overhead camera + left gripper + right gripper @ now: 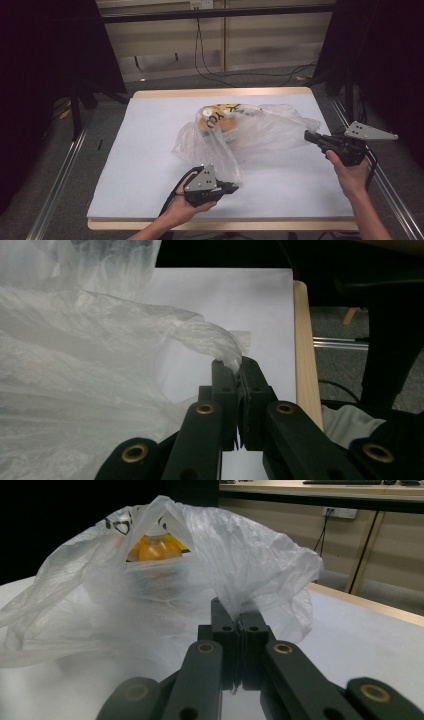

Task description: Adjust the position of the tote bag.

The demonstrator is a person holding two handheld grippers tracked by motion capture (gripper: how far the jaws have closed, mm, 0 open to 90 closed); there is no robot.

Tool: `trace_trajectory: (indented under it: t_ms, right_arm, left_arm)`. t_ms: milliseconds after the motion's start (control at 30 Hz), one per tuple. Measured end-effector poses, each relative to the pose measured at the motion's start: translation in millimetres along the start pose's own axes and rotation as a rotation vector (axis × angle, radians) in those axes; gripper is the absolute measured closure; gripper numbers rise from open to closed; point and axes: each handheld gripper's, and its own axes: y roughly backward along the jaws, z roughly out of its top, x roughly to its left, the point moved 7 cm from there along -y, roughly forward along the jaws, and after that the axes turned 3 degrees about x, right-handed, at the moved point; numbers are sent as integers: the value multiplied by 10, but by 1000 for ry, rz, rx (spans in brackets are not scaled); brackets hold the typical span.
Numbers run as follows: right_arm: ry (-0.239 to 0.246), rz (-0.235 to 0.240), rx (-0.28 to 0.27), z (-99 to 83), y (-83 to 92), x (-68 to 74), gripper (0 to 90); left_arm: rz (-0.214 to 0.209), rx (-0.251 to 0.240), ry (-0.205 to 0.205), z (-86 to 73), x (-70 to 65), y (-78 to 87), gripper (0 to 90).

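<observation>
Both grippers are clamped on a clear plastic bag [250, 132] lying mid-table on the white mat [150, 150]. The left gripper [235, 188] pinches its near edge, jaws closed tight on the film. The right gripper [307, 135] nips the bag's far-right edge the same way.

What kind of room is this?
Probably a lab or test room: a padded table between black curtains, loose cables on the floor, and hand-held grippers holding a plastic bag.
</observation>
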Motion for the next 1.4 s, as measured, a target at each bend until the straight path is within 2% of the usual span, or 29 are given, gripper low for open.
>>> trace_trajectory:
  t_ms: [200,233,333,367,433,533,633,667,700,767,833,867,900,967,1067,1100,1167,1200,1267,1367,1400]
  right_arm:
    - [15,9,-5,82,-3,37,887]
    - [20,17,-3,104,-5,45,887]
    - [26,29,-5,142,-10,60,887]
    - [27,38,-10,187,-15,91,887]
    - [39,45,-14,226,-21,114,888]
    - [48,50,-30,305,-19,124,888]
    - [50,57,-47,393,-24,116,888]
    - [46,63,-54,427,-27,116,888]
    - [48,65,-62,460,-34,117,888]
    - [54,67,-70,522,-50,124,888]
    - [60,73,-76,573,-71,140,888]
    - [60,76,-80,595,-76,152,888]
    - [62,81,-86,614,-81,162,888]
    - [63,87,-97,642,-83,179,888]
    - [60,95,-112,676,-88,186,888]
    - [58,94,-111,686,-86,191,888]
    - [65,96,-108,709,-88,197,889]
    - [68,90,-105,728,-83,195,888]
    - [65,92,-118,784,-69,204,889]
    - [75,96,-144,875,-55,215,889]
    - [76,101,-155,897,-53,219,889]
  left_arm:
    - [6,-33,-11,130,3,91,882]
    - [5,-53,-9,213,-13,113,882]
    - [8,-68,-20,287,-33,127,882]
    - [1,-72,-44,365,-36,154,882]
    - [4,-75,-49,395,-31,164,882]
    - [21,-114,-43,543,22,242,882]
    - [43,-143,-55,674,99,325,884]
    - [43,-143,-55,674,99,325,884]
    - [55,-167,-57,776,153,390,885]
    - [70,-187,-60,849,194,434,885]
    - [64,-208,-59,916,225,482,885]
    - [76,-223,-55,944,246,503,885]
    - [70,-220,-56,953,266,529,884]
    - [85,-221,-57,966,319,570,885]
    - [116,-242,-46,992,408,644,885]
    - [126,-230,-61,996,442,673,885]
    - [137,-228,-53,1016,501,718,885]
    - [157,-231,-56,1034,538,762,885]
    - [163,-250,-52,1067,576,846,885]
    - [179,-298,-54,1128,641,1009,886]
    - [182,-321,-44,1142,652,1046,886]
